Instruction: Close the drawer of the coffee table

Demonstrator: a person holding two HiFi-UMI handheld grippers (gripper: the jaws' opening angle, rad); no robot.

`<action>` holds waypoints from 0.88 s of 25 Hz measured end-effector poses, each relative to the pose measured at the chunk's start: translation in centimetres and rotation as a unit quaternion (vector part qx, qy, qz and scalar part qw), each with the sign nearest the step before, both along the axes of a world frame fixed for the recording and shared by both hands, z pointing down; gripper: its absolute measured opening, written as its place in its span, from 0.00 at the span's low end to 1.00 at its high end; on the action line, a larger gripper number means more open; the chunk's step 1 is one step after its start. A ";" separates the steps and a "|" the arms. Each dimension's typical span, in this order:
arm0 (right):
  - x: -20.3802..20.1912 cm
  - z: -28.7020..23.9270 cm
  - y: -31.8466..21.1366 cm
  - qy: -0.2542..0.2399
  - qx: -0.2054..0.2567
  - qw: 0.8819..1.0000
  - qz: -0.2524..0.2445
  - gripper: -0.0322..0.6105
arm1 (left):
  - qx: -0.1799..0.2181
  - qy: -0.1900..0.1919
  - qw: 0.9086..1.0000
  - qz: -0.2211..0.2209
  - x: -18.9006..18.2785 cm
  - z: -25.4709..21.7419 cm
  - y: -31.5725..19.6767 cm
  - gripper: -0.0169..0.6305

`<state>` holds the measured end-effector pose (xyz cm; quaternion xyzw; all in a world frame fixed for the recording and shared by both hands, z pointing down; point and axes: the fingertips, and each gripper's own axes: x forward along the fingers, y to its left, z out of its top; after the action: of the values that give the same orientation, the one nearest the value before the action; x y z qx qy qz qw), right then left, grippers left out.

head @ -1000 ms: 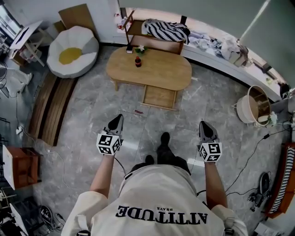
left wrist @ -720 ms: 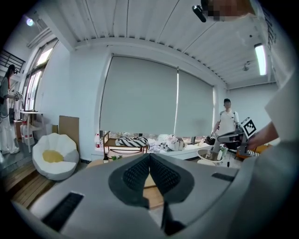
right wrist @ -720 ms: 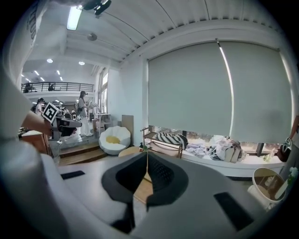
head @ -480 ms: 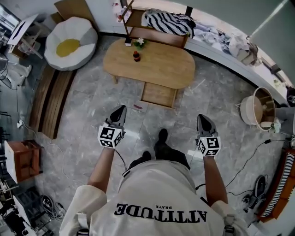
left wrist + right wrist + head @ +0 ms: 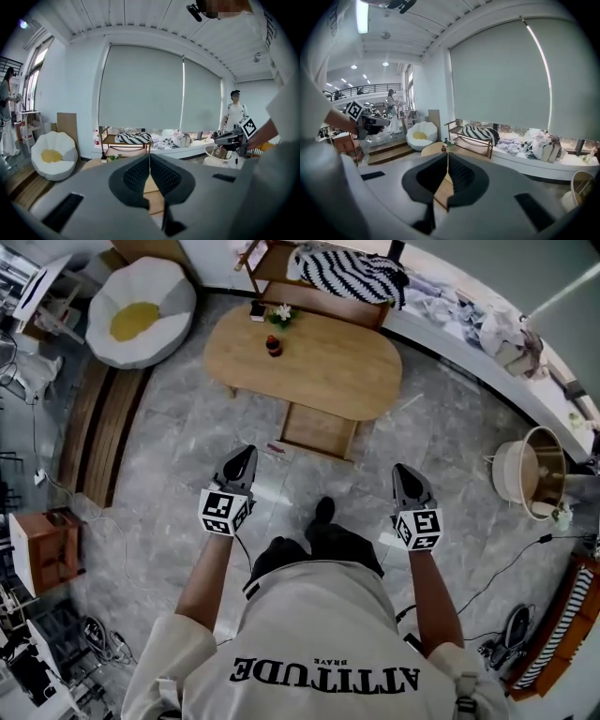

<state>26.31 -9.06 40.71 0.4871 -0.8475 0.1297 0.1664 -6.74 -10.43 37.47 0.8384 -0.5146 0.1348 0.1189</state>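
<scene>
Seen from above, a white-shirted person (image 5: 323, 643) stands on a grey marble-tiled floor (image 5: 187, 427), holding a gripper out in front in each hand. The left gripper (image 5: 244, 456) and the right gripper (image 5: 403, 472) are level with each other and well apart, one on each side of the person's dark shoe (image 5: 322, 512). Both point toward the far side of the room. In each gripper's own view, its two dark ribbed jaws are pressed together with nothing between them.

Beyond the grippers stands an oval wooden coffee table (image 5: 328, 367). Its drawer (image 5: 319, 432) is pulled out from the table's near edge, toward the person. From left to right it lies between the two grippers, a little farther away than they are. Neither gripper touches it. A small pink object (image 5: 277, 449) lies on the floor just left of the drawer's near corner.

On the far left part of the tabletop stands a small dark red bottle (image 5: 273, 345). Behind it is a little plant with white flowers (image 5: 281, 313).

Beyond the table is a wooden bench (image 5: 319, 298) carrying a black-and-white striped blanket (image 5: 352, 273). At far left sits a white petal-shaped floor chair (image 5: 159, 292) with a yellow cushion (image 5: 131, 322). At right, a round pale basket (image 5: 525, 470) stands on the floor.
</scene>
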 end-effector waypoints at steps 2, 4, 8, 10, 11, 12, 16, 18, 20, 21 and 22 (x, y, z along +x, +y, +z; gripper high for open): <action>0.3 1.1 -0.9 0.001 -0.009 1.000 -0.011 0.08 | -0.004 -0.001 1.000 -0.004 0.9 0.5 -0.8 0.06; 0.6 2.1 -1.7 0.002 -0.020 1.000 -0.018 0.08 | -0.010 -0.002 1.000 -0.007 1.6 1.0 -1.5 0.06; 0.4 3.4 -2.8 -0.005 -0.037 0.999 -0.022 0.08 | -0.024 -0.007 1.000 -0.009 2.1 2.1 -2.4 0.06; 0.4 4.1 -3.2 -0.007 -0.044 0.999 -0.022 0.08 | -0.032 -0.008 0.999 -0.010 2.3 2.8 -2.8 0.06; 0.4 4.4 -3.3 -0.006 -0.048 0.999 -0.022 0.08 | -0.037 -0.009 0.999 -0.011 2.5 3.2 -3.0 0.06; 0.4 4.9 -3.4 -0.006 -0.052 0.998 -0.022 0.08 | -0.040 -0.009 0.999 -0.011 2.6 3.6 -3.1 0.06; 0.1 6.4 -4.1 -0.006 -0.071 0.997 -0.027 0.08 | -0.047 -0.009 0.999 0.000 3.4 4.8 -4.3 0.06; -0.1 7.2 -4.4 -0.004 -0.078 0.996 -0.031 0.08 | -0.047 -0.011 0.999 0.010 3.9 5.5 -5.4 0.06; -0.4 8.2 -4.4 0.001 -0.086 0.996 -0.035 0.08 | -0.046 -0.011 0.999 0.019 4.1 6.2 -6.1 0.06; -0.7 8.7 -4.3 0.004 -0.090 0.995 -0.036 0.08 | -0.047 -0.012 0.999 0.023 4.1 6.6 -6.4 0.06; -1.0 9.2 -4.2 0.007 -0.095 0.995 -0.037 0.08 | -0.049 -0.013 0.998 0.027 4.0 6.9 -6.6 0.06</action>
<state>25.32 -13.25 49.87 0.4382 -0.8475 0.2005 0.2224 -2.70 -17.01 44.40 0.8435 -0.4859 0.1740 0.1490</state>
